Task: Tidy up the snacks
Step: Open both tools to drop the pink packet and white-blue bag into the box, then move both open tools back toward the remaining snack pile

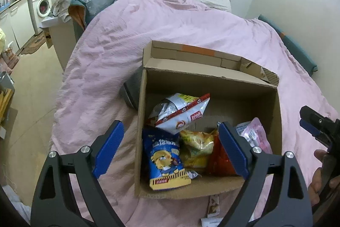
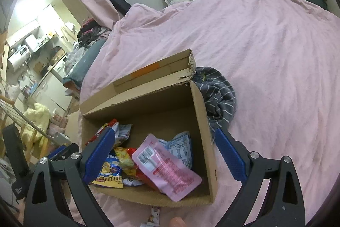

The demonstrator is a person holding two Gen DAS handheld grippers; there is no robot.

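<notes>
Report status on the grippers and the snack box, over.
Left hand-held gripper open, empty, over the cardboard box. Right hand-held gripper open, empty. Blue snack bag, pink pouch and others in the box. Nothing blocking.

Brown cardboard box with orange tape. Pink bed cover. Blue packet with yellow cartoon figure. Pink pouch, red lettering. Grey cloth, white stripes. Blue tong pads.

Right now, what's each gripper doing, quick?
Left gripper: open, holding nothing, over the box.
Right gripper: open, holding nothing.
</notes>
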